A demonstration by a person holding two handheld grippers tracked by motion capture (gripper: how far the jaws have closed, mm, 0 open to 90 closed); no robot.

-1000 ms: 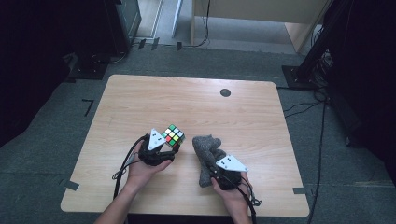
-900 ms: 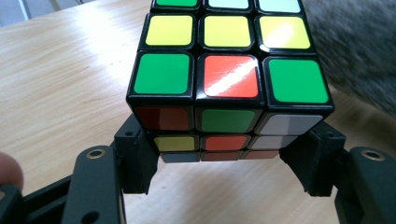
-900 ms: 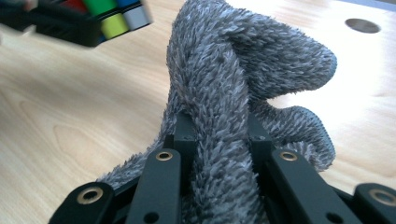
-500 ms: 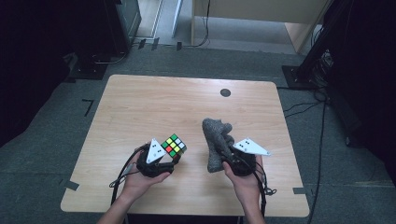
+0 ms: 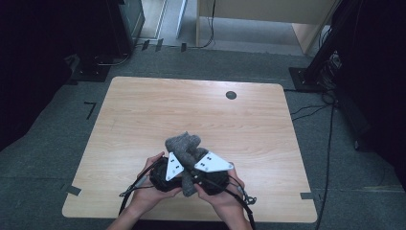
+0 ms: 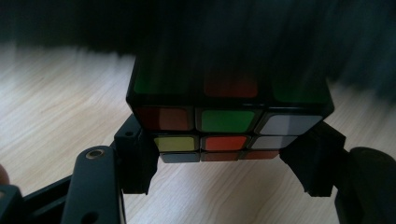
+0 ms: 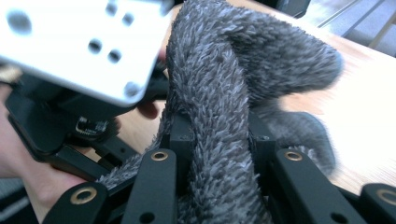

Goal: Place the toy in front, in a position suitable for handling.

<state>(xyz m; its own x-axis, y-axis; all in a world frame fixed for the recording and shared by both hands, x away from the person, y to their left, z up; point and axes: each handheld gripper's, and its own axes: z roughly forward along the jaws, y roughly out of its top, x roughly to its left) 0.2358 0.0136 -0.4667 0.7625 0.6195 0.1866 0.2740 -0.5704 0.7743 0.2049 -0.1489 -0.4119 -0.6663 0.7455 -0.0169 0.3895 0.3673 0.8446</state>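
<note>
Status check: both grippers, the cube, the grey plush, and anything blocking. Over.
Left gripper shut on puzzle cube. Right gripper clamped on grey plush toy, jaws just easing open. Hands together at table's near edge, plush draped over left gripper's plate. Nothing blocking.

Wooden table [image 5: 143, 110] on grey carpet; two hands meet at its near edge, side by side; left gripper [image 5: 168, 173] and right gripper [image 5: 203, 171] nearly touching; grey fuzzy toy [image 5: 184, 146] rising between their three-cornered plates; dark round hole [image 5: 231, 95] near far edge.

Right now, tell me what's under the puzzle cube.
Bare wooden table shows beneath the puzzle cube, which the left gripper holds off it. Its far side is hidden.
</note>
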